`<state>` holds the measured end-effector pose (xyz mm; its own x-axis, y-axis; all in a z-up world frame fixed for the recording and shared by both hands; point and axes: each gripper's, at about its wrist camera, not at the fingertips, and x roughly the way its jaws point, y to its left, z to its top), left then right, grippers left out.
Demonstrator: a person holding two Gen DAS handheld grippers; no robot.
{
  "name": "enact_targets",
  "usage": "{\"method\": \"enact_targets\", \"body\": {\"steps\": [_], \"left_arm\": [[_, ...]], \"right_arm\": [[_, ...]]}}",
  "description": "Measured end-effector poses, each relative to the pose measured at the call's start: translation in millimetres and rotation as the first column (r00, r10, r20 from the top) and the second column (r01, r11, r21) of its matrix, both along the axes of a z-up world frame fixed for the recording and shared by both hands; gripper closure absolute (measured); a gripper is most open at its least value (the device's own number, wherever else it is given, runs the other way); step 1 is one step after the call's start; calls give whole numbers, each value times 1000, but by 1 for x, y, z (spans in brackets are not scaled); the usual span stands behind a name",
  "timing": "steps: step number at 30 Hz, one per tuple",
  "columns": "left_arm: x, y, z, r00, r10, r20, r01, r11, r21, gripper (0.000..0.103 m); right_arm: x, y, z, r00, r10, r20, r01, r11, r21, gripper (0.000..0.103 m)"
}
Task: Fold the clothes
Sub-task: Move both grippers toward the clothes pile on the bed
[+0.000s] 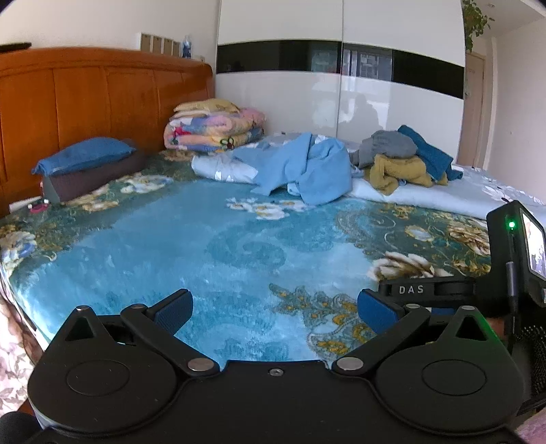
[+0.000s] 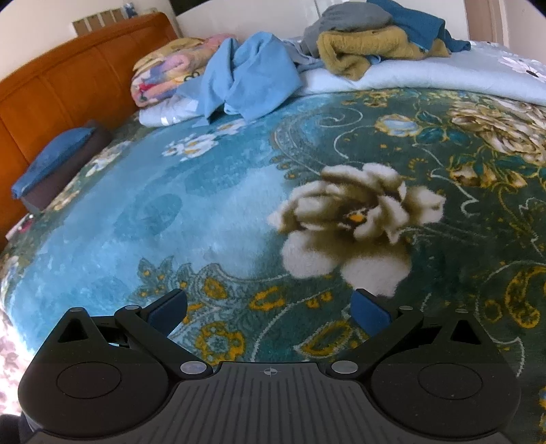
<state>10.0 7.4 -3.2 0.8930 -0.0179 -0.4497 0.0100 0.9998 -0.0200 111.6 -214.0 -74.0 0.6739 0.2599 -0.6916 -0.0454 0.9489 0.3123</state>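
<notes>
Blue fingers (image 1: pixel 174 309) on both grippers spread, holding nothing, light-blue garment (image 1: pixel 303 167) crumpled afar, wardrobe (image 1: pixel 341 88) only in left view.

A bed with a teal floral plush blanket (image 1: pixel 239 246) fills the room; an orange wooden headboard (image 1: pixel 102 99) stands far left, a glossy white wardrobe (image 1: pixel 307 95) far right.

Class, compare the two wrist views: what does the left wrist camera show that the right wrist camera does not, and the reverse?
Only the left wrist view shows the white wardrobe, a plant and the other gripper's screen unit. The right wrist view adds nothing new; it only shows the large cream flower of the bed cover close up. Both share the crumpled light blue garment, the clothes pile, the folded quilt, the headboard, and open grippers.
</notes>
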Motion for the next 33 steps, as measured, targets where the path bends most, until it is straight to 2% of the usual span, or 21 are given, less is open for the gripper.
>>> {"method": "enact_targets", "body": {"steps": [8,11,14,16,19,22,27,31,33], "left_arm": [[47,35,-15,993,-48,-108,39,996,-81,1],[84,58,-24,984,-124,-129,112,989,-95,1],[116,76,-25,962,-238,-138,227,970,-90,1],[130,85,-19,940,-305,-150,294,951,-91,1],[147,92,-7,908,-354,-222,338,935,-108,1],[154,98,25,878,-374,-298,348,927,-139,1],[154,106,102,833,-406,-377,375,914,-156,1],[152,106,169,802,-463,-377,437,885,-158,1],[156,102,197,799,-488,-351,468,871,-147,1]], "right_arm": [[30,37,3,999,12,-49,-19,989,-146,0],[40,59,3,1000,2,-20,-7,972,-235,0],[50,75,10,999,-51,-19,43,954,-298,0],[60,84,17,997,-75,-37,60,949,-309,0],[71,96,32,990,-117,-74,88,945,-315,0],[71,108,58,983,-116,-140,66,945,-321,0],[60,110,141,971,-139,-196,81,957,-280,0],[52,98,218,967,-178,-184,137,967,-216,0],[48,90,254,970,-202,-138,176,968,-181,0]]}}
